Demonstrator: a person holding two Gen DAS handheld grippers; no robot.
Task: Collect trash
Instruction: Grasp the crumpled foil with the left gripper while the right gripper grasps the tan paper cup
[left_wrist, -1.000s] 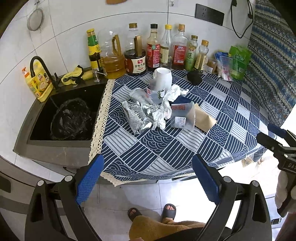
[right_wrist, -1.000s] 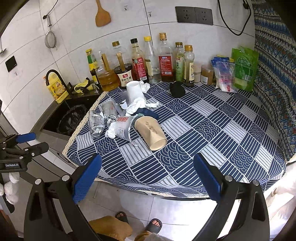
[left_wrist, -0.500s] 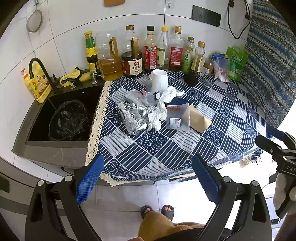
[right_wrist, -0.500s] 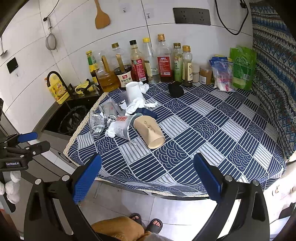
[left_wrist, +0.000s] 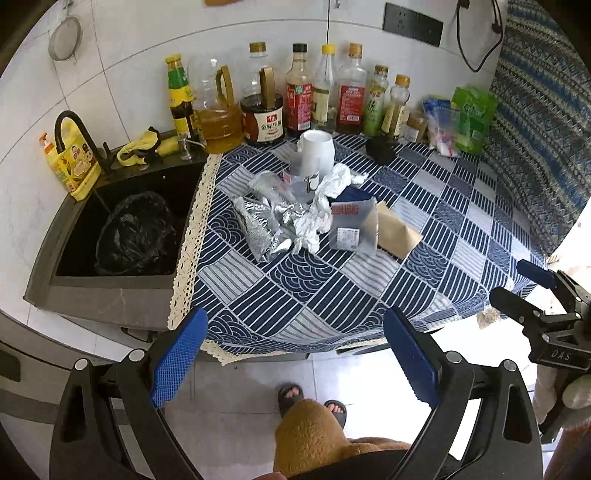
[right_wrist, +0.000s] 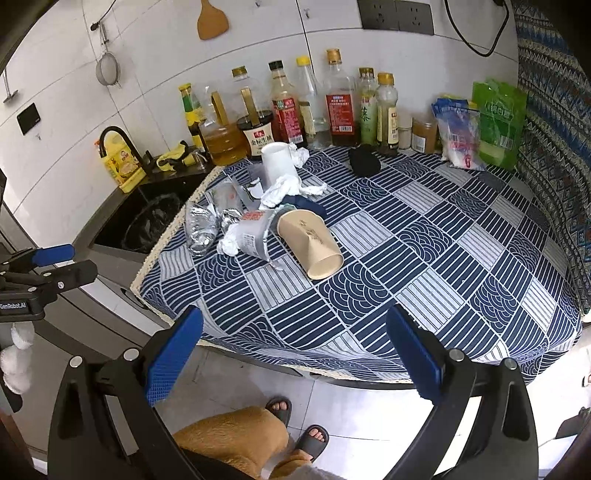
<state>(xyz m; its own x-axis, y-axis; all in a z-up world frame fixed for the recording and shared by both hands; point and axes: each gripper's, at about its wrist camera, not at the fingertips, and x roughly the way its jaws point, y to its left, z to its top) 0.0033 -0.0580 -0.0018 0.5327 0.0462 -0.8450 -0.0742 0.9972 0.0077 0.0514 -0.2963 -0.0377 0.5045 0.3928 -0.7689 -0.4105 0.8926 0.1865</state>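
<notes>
A pile of trash lies on the blue patterned tablecloth (left_wrist: 332, 295): a tipped brown paper cup (right_wrist: 310, 242), a clear plastic cup with a label (left_wrist: 352, 229), crumpled white tissue (left_wrist: 314, 218), foil wrappers (left_wrist: 264, 225) and an upturned white cup (left_wrist: 316, 151). A bin lined with a black bag (left_wrist: 135, 232) sits in the sink. My left gripper (left_wrist: 291, 354) is open and empty, held off the table's front edge. My right gripper (right_wrist: 293, 354) is open and empty, also in front of the table.
Several sauce and oil bottles (left_wrist: 299, 107) line the wall at the back. Green and clear food bags (right_wrist: 498, 125) stand at the back right. A black object (right_wrist: 364, 160) lies near the bottles. A black faucet (left_wrist: 74, 136) and yellow soap bottle stand by the sink.
Both grippers have drawn slightly back and up from the table; the view of the trash pile has shifted a little. Both stay open and empty.
</notes>
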